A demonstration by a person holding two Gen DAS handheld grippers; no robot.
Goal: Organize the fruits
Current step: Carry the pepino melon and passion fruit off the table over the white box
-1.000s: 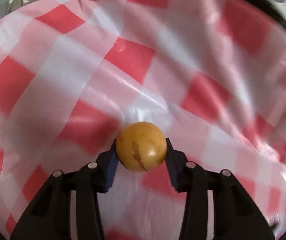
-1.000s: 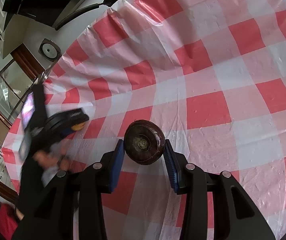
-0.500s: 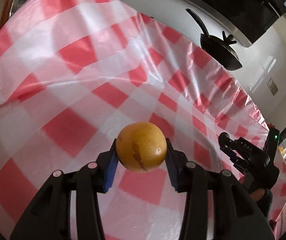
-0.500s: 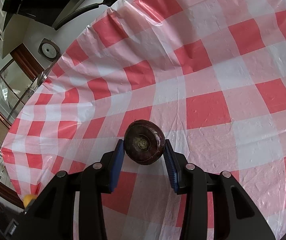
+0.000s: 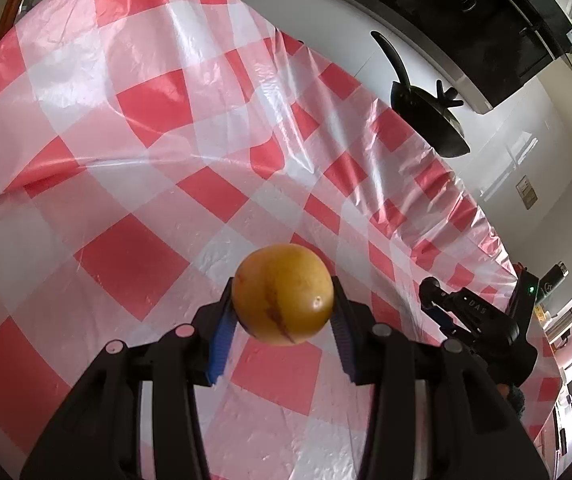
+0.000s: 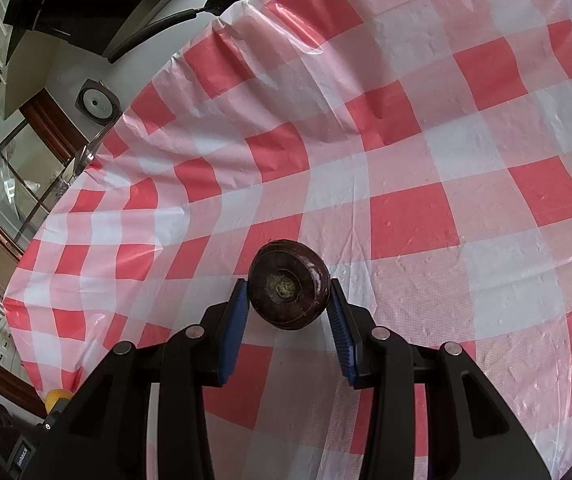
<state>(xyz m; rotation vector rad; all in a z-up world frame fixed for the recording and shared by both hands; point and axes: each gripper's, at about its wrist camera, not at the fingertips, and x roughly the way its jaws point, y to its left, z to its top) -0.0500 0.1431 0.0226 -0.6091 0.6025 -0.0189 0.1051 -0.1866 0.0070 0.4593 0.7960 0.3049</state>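
My left gripper (image 5: 282, 312) is shut on a round yellow fruit (image 5: 282, 294) with a brown streak and holds it above the red-and-white checked tablecloth (image 5: 133, 184). My right gripper (image 6: 288, 307) is shut on a dark purple round fruit (image 6: 288, 289), its stem end facing the camera, held above the same cloth (image 6: 426, 168). The right gripper also shows at the right of the left wrist view (image 5: 474, 316). The yellow fruit shows as a small patch at the lower left of the right wrist view (image 6: 57, 397).
A black pan (image 5: 430, 120) hangs by the white wall past the table's far edge. A round fan (image 6: 97, 105) and window frames (image 6: 17, 168) lie beyond the table's left edge. The cloth is wrinkled near its far edge.
My left gripper has swung up and back with the yellow fruit, from close over the cloth to a wide view of the table. The right gripper and purple fruit have stayed still.
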